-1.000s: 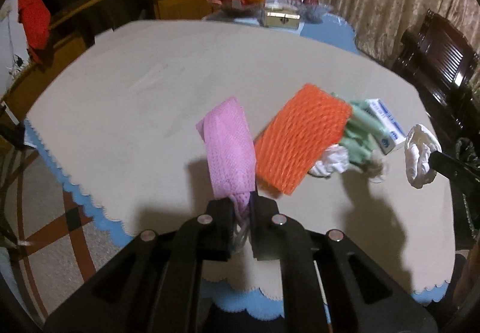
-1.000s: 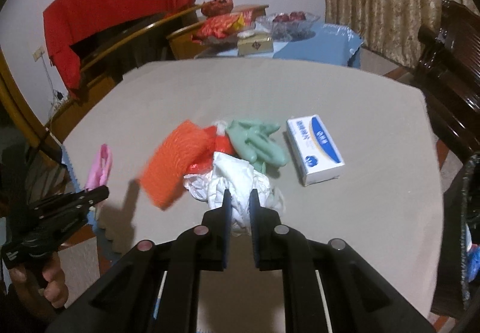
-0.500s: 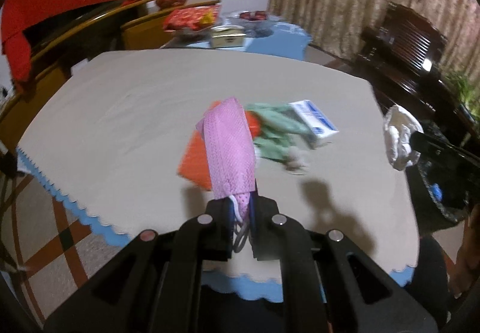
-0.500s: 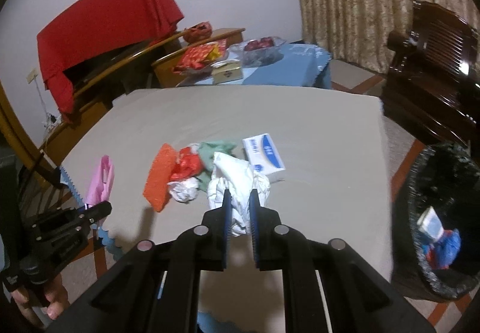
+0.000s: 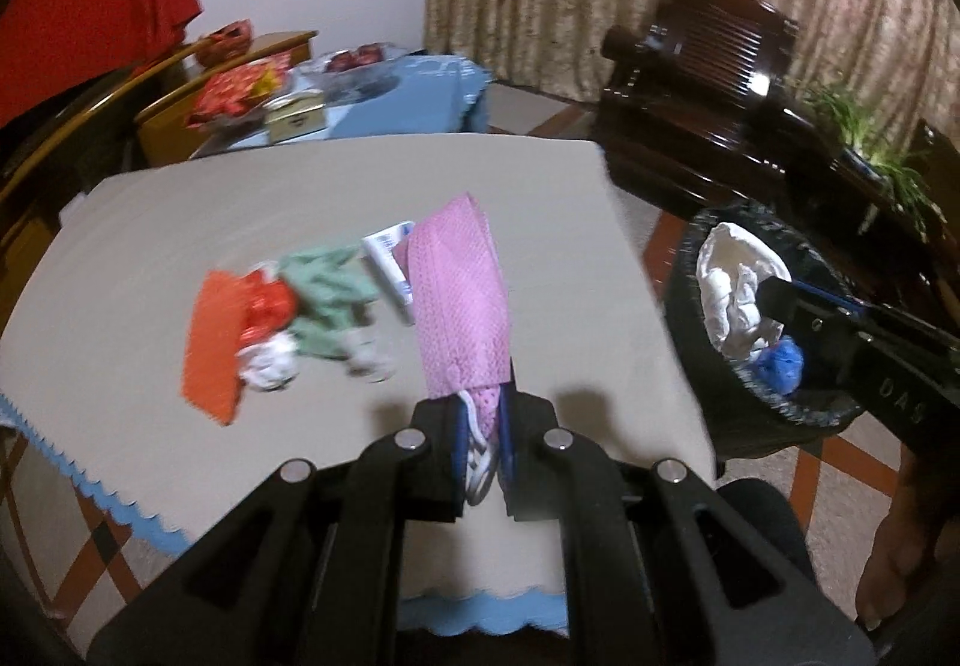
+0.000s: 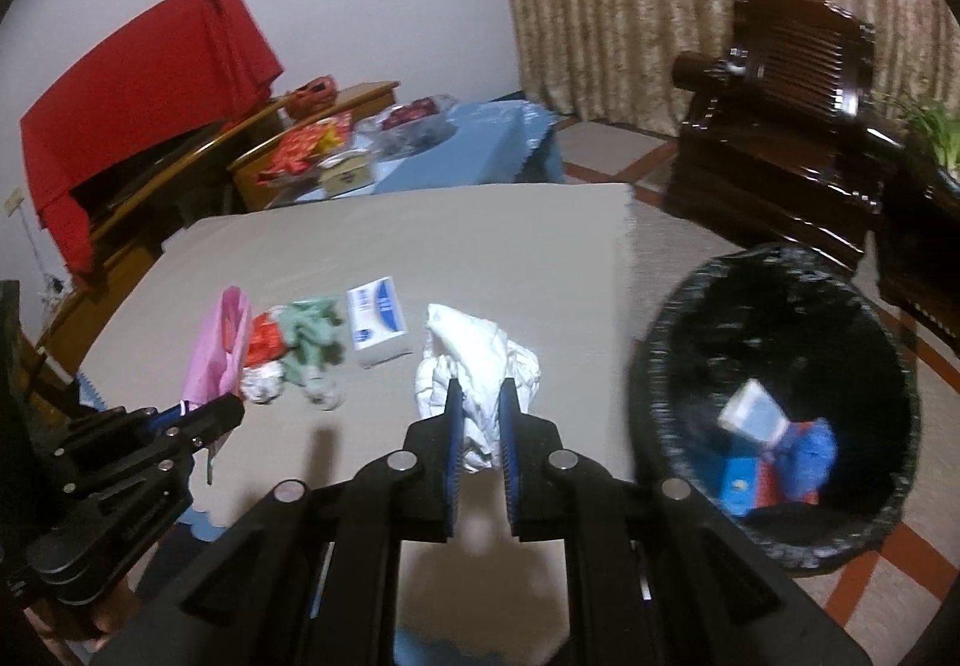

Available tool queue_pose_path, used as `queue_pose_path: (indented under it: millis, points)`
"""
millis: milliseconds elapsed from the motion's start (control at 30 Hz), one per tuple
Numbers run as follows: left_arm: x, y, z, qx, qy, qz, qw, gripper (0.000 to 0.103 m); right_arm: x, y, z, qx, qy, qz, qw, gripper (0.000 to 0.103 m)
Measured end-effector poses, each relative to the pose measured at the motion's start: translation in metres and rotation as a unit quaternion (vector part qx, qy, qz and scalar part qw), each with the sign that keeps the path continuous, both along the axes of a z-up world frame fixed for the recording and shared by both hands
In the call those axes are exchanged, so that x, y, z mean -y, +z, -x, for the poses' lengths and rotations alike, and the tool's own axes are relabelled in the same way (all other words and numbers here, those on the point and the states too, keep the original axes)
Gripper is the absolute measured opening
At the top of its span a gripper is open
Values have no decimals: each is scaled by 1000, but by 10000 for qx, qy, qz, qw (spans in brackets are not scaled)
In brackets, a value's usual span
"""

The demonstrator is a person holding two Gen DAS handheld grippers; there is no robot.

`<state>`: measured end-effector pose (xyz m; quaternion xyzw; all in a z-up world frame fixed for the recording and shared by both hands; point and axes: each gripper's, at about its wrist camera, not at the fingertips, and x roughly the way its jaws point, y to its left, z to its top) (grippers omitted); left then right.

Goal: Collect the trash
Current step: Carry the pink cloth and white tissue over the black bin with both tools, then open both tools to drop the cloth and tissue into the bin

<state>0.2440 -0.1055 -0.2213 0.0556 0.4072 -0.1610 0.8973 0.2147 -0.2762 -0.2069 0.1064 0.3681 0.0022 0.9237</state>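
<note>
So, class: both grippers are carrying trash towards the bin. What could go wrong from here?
1. The pink mask is pinched only at its lower end by the left gripper, so it could slip out before the bin.
2. The white paper in the right gripper is bulky and might catch the rim and fall on the floor.

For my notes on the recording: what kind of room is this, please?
Most likely a living or dining room in a home: a carved dark wooden armchair, long patterned curtains, and a side table with a glass fruit bowl.
</note>
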Motion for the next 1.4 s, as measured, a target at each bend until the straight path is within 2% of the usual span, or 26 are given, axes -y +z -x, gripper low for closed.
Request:
queue_pose_path:
  millis: [433,700,867,1033,1233,1267,1400]
  points:
    - [119,-3,5,9,-772,29,9970,8,98,0,25,4,-754,282,9968,12]
    - [172,-10,1,-115,-981,29,9951,8,152,-7,29,-59,-1131,248,9933,12]
    - [207,-20,-6,-217,-1104,10,9936,8,192,-26,21,-283,-1306,183,9909,12]
    - [246,-35,-14,-335,-1313,-8,9908,8,230,-58,12,-633,-1489,62,9868,12]
    - [285,-60,-26,-495,-1514,-24,9872,9,258,-86,3,-918,-1630,76,9823,12]
    - [291,-65,-28,-532,-1566,-11,9862,10,262,-90,2,-965,-1636,72,9818,13]
    - [304,-85,-35,-575,-1704,-155,9836,44,273,-103,-1,-1161,-1680,139,9788,28]
